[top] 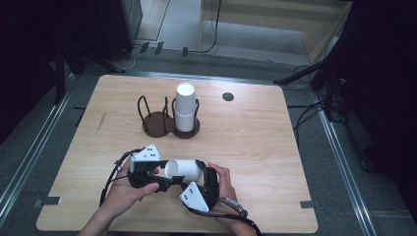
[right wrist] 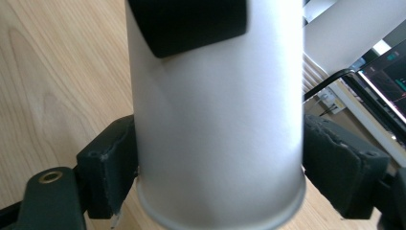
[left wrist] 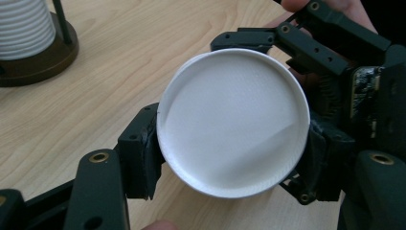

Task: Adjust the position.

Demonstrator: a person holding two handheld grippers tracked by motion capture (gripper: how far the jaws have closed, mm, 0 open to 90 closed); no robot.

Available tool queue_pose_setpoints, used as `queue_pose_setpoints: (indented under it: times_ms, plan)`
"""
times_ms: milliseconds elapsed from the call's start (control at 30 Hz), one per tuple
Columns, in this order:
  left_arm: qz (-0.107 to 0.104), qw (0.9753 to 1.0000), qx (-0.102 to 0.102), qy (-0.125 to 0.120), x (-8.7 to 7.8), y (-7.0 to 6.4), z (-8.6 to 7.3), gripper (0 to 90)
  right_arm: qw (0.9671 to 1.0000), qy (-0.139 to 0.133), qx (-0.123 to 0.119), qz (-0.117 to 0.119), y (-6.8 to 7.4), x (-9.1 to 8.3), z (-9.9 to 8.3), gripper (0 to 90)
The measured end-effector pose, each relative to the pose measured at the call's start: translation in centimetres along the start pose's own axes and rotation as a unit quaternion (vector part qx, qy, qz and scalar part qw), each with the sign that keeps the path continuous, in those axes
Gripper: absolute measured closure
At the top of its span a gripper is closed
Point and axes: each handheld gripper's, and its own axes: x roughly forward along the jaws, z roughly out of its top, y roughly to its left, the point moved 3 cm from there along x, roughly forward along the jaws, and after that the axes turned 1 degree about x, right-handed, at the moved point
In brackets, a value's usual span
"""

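A white paper cup [top: 183, 169] lies on its side above the table's near edge, held between both grippers. My left gripper [top: 167, 176] is shut on its base end; in the left gripper view the cup's round base [left wrist: 232, 124] faces the camera with a jaw pressed on either side. My right gripper [top: 202, 173] is shut on the cup near its rolled rim [right wrist: 220, 211], pads tight against both walls. Further back, a stack of upturned white cups [top: 185, 105] stands in the right ring of a brown wire cup holder [top: 157, 123].
The holder's left ring is bare. A small dark round grommet [top: 227, 97] sits in the wooden table [top: 255, 142] at the back right. Dark stands and cables surround the table on the floor. A screen [right wrist: 385, 79] stands beyond the cup in the right gripper view.
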Motion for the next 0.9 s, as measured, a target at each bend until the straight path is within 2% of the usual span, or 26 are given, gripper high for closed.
queue_pose_setpoints:
  times_ms: [100,200,333,467,500,567,633,700,767,833,900]
  plan:
    - [0.018,0.9998,-0.009,-0.008,-0.2,0.5,-0.1,34.6,0.9996,-0.004,0.024,0.014,-0.4,-0.1,0.1,16.8]
    - [0.032,0.999,-0.015,-0.026,-0.5,1.0,-0.2,34.6,0.9969,-0.011,0.071,0.033,-1.1,-0.2,0.3,16.3]
    - [0.044,0.9974,-0.019,-0.054,-1.0,1.4,-0.1,34.4,0.9922,-0.013,0.12,0.029,-2.0,-0.3,0.3,13.9]
    - [0.058,0.9944,-0.023,-0.086,-1.5,1.7,0.1,34.2,0.9889,-0.005,0.148,0.01,-2.6,-0.3,0.4,13.2]
    - [0.064,0.9935,-0.022,-0.092,-1.7,1.8,0.1,34.1,0.9875,-0.005,0.157,0.01,-2.7,-0.3,0.4,13.2]
    - [0.066,0.9924,-0.028,-0.1,-1.8,1.9,0.2,34.0,0.982,-0.007,0.187,0.023,-2.9,-0.4,0.5,13.2]
    - [0.067,0.9912,-0.024,-0.111,-2.0,1.9,0.2,33.9,0.9775,-0.012,0.209,0.029,-3.2,-0.4,0.6,13.2]
    - [0.082,0.9888,-0.019,-0.123,-2.0,1.9,0.2,33.7,0.9733,-0.014,0.227,0.031,-3.3,-0.4,0.7,13.2]
    - [0.094,0.9852,-0.017,-0.142,-2.1,2.0,0.2,33.7,0.972,-0.008,0.233,0.028,-3.3,-0.2,0.7,13.2]
    - [0.103,0.9818,-0.014,-0.159,-2.1,2.0,0.1,33.6,0.9698,-0.01,0.241,0.037,-3.2,-0.2,0.8,13.3]
    - [0.105,0.9787,-0.013,-0.176,-2.0,2.2,0.0,33.5,0.9664,-0.01,0.253,0.041,-3.2,-0.1,0.9,13.4]
